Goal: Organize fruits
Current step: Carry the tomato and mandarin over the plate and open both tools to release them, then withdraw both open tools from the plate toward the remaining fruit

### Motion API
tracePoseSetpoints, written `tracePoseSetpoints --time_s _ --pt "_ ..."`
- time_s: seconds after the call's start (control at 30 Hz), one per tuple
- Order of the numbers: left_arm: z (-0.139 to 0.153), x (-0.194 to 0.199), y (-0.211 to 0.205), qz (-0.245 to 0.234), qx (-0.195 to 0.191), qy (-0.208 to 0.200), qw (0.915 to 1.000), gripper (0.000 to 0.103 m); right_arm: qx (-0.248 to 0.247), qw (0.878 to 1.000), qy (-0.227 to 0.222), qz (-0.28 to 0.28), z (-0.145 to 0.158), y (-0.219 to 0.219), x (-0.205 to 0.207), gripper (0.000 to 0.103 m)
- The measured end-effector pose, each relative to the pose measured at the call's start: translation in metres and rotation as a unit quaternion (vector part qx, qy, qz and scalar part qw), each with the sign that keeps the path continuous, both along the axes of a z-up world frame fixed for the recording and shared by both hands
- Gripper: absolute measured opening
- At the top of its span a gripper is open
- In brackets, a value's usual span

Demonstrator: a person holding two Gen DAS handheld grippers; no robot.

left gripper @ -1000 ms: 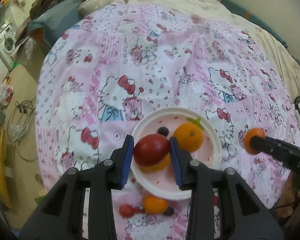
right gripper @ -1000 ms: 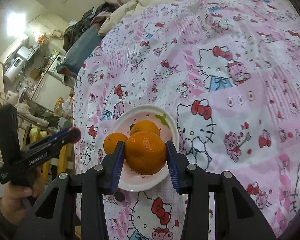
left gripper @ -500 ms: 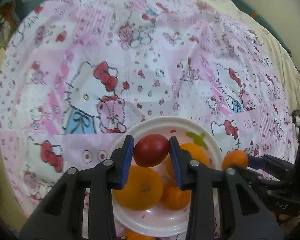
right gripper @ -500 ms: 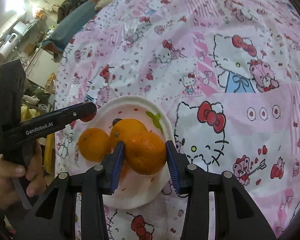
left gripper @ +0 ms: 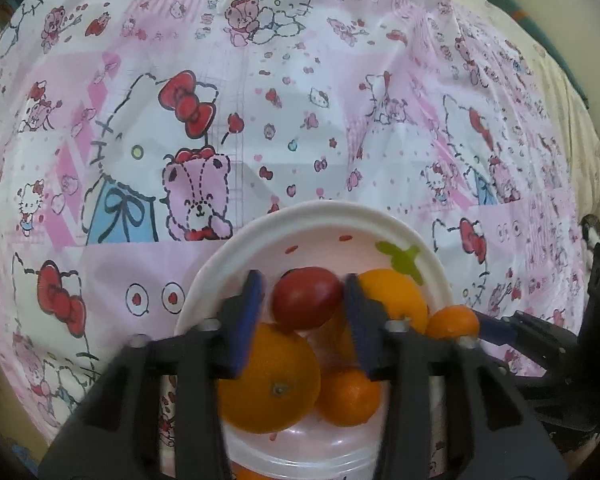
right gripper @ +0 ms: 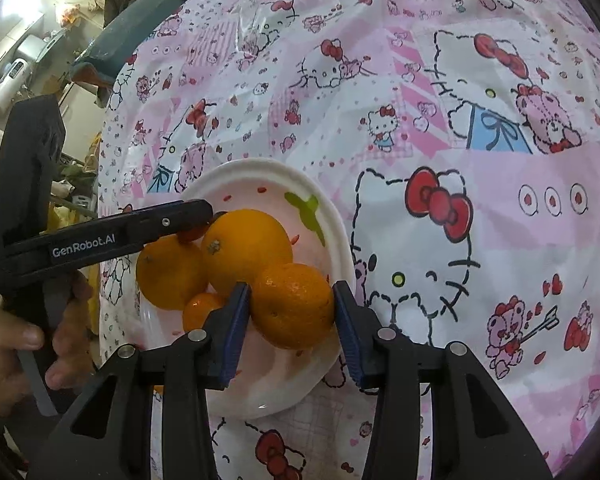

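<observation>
1. The surface is a bed covered with a pink cartoon-print sheet [left gripper: 300,120]; a cluttered room is visible behind it in the right wrist view.
2. A white plate [left gripper: 320,216] lies on the sheet and already carries three oranges: a large one [left gripper: 272,380], a smaller one [left gripper: 350,398], and one at the far side [left gripper: 396,296].
3. The left claw [left gripper: 304,300] is clenched on a red tomato [left gripper: 306,298]. The tomato is directly above the plate, over the gap between the oranges, and close to them.
4. The tomato is slightly oval; its long axis lies across the claw, from one pad to the other. Which way its stem end points I cannot tell.
5. The right claw [right gripper: 292,312] is clenched on a mandarin [right gripper: 294,306]. It hangs over the near right edge of the plate, just beside the far orange.
6. I judge that the coming move is a release. The left claw is nearer to the plate centre, so the way for the tomato is straight down; it may roll off the round oranges.
7. The mandarin is almost round, so no clear axis shows.
</observation>
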State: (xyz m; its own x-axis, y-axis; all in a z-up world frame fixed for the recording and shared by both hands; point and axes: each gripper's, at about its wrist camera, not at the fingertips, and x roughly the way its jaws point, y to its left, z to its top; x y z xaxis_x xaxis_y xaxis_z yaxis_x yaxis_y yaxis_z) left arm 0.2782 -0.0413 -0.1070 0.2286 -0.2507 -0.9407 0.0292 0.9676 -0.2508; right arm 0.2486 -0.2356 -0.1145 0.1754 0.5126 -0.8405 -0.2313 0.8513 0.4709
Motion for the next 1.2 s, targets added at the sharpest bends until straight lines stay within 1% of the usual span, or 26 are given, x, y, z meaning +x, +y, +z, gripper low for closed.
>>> tracePoseSetpoints --time_s 0.03,0.07,0.13,0.2,0.23,0.27,0.4,0.67,0.73,0.8,1.03,1.2 --pt "0.001 -0.001 0.0 0.002 0.006 -0.004 1.0 0.07 0.001 1.0 0.001 -0.001 0.0 0.0 0.0 0.045" --pt "0.003 -0.002 0.0 0.005 0.007 -0.011 0.9999 0.074 0.0 1.0 0.001 -0.001 0.001 0.0 0.0 0.046" --pt "0.006 -0.002 0.002 0.006 0.001 -0.014 0.9999 0.074 0.0 1.0 0.0 0.0 0.001 -0.001 0.0 0.046" --pt "0.007 -0.001 0.004 0.011 -0.002 -0.014 0.9998 0.074 0.004 1.0 -0.006 -0.002 0.003 -0.002 -0.001 0.056" --pt "0.007 0.0 0.005 0.014 -0.002 -0.015 0.9998 0.074 0.01 1.0 -0.012 -0.005 0.006 -0.004 -0.001 0.065" --pt "0.008 0.001 0.007 0.018 0.0 -0.017 0.9997 0.074 0.013 1.0 -0.017 -0.005 0.009 -0.004 -0.002 0.066" --pt "0.012 0.0 0.011 0.02 0.009 -0.027 0.9994 0.074 0.013 1.0 -0.028 -0.006 0.017 -0.005 -0.002 0.066" --pt "0.015 -0.005 0.01 0.017 0.019 -0.034 0.9991 0.074 0.023 0.999 -0.032 -0.026 0.023 -0.014 0.001 0.066" --pt "0.019 -0.01 0.011 0.019 0.038 -0.05 0.9978 0.074 0.018 0.999 -0.036 -0.03 0.024 -0.015 0.0 0.066" --pt "0.022 -0.014 0.012 0.021 0.05 -0.058 0.9968 0.074 0.015 0.998 -0.041 -0.039 0.026 -0.018 -0.002 0.066" --pt "0.034 -0.035 0.023 0.039 0.051 -0.064 0.9959 0.074 0.022 0.997 -0.051 -0.058 0.038 -0.029 -0.011 0.066" --pt "0.046 -0.054 0.029 0.04 0.074 -0.074 0.9937 0.074 0.033 0.995 -0.063 -0.066 0.053 -0.032 -0.022 0.066"
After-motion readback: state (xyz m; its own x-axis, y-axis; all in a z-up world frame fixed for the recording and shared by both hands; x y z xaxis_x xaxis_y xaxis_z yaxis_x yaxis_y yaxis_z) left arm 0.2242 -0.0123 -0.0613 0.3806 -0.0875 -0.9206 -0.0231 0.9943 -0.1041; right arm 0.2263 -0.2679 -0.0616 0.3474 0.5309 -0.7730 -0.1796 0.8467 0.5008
